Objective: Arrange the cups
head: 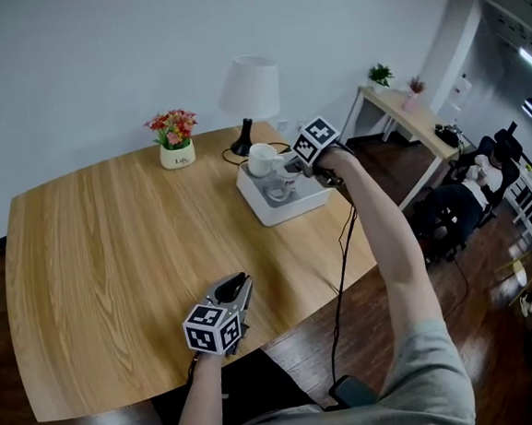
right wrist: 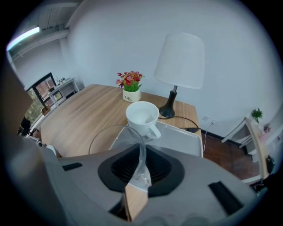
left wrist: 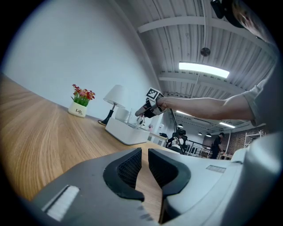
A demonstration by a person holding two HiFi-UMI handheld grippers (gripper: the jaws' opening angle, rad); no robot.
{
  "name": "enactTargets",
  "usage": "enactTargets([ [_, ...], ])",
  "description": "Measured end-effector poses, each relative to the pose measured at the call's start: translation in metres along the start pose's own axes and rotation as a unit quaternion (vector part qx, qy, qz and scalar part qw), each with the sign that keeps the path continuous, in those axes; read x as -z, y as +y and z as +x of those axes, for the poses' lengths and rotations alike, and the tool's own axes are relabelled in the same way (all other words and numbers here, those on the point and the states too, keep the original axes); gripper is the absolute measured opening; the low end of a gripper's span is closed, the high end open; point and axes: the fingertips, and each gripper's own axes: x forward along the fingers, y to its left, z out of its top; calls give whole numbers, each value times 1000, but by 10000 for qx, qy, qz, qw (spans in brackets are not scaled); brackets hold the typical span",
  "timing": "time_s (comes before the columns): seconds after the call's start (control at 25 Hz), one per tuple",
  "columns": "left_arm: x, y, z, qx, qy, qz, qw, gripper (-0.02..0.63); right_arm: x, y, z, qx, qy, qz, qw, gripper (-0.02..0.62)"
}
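A white tray stands at the table's far right. In it a white cup stands upright at the back. A clear glass cup is just in front of the white one. My right gripper points steeply down over the tray. In the right gripper view the glass cup's wall runs between the pads of that gripper, with a slim gap beside it, and the white cup lies beyond. My left gripper rests near the table's front edge. Its jaws are together, with nothing between them.
A white table lamp with its cable and a small pot of flowers stand behind the tray. The table's right edge runs close by the tray. Past it are a dark floor, a side table and seated people.
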Motion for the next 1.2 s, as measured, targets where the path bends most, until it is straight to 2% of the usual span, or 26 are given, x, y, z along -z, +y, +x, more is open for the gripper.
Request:
enactTargets([
  [0.08, 0, 0, 0, 3, 2, 1, 10000, 43, -1, 1, -1, 47, -46, -69, 10000, 58],
  [0.24, -1, 0, 2, 7, 1, -7, 10000, 43, -5, 4, -10, -230, -394, -34, 9990, 60],
  [0.36, 0, -1, 1, 6, 19, -12, 10000, 43, -6, 4, -22, -274, -645, -115, 9975, 63],
  [0.52, 0, 0, 1, -9, 21, 6, 10000, 43, -18, -2, -49, -88, -1248, -91, 9921, 60],
  [0.6, -1, -1, 2, -10, 26, 15, 10000, 43, -31, 0, -69, 150, -1818, -273, 9828, 59],
  [0.64, -1, -1, 2, -9, 32, 19, 10000, 43, -38, 8, -82, 218, -2206, -438, 9741, 58],
  [0.72, -1, -2, 2, -9, 38, 29, 10000, 43, -52, 42, -112, 89, -3129, -759, 9467, 58],
  [0.84, -2, -3, 2, -17, 33, 16, 10000, 43, -54, 121, -156, -536, -4401, -1013, 8906, 57],
  [0.92, -2, -5, 3, -20, 43, 19, 10000, 43, -36, 171, -173, -816, -4960, -1208, 8560, 57],
  [0.96, -3, -6, 3, -19, 59, 41, 10000, 43, -24, 194, -177, -880, -5152, -1300, 8426, 57],
  [1.04, -2, -6, 4, -7, 88, 109, 9999, 44, 6, 234, -176, -914, -5355, -1405, 8277, 56],
  [1.2, 1, -6, 4, -24, 119, 193, 9997, 44, 62, 283, -169, -609, -5547, -1501, 8161, 54],
])
